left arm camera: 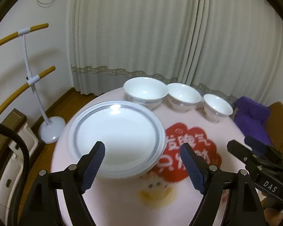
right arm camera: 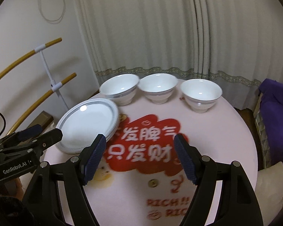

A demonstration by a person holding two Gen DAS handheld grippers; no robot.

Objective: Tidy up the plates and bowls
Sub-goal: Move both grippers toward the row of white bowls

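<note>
Plates [left arm camera: 118, 137] sit stacked at the left side of the round pink table [right arm camera: 226, 131], nearest the cameras; how many lie in the stack is hard to tell — only the layered rims show at its edge. In the left wrist view the left gripper [left arm camera: 142, 167] hovers with its blue-padded fingers spread wide, one pad [left arm camera: 95, 165] over the stack's near rim, holding nothing; whether it touches the plate cannot be told. The right gripper [right arm camera: 139, 158] is likewise spread and empty, above the red printed patch [right arm camera: 147, 141] in the table's middle, whose characters are blurred and partly covered by the fingers. Lower lettering on the cloth is cut off.

Farther back, three white bowls stand upright in a row along the far edge: the left bowl [right arm camera: 119, 89] just behind the plates, the middle bowl [right arm camera: 157, 87] touching or nearly touching it, the right bowl [right arm camera: 201, 95] apart. Behind them hangs a pale curtain [right arm camera: 160, 28]; at right, something purple [right arm camera: 273, 109] is only partly in view.
</note>
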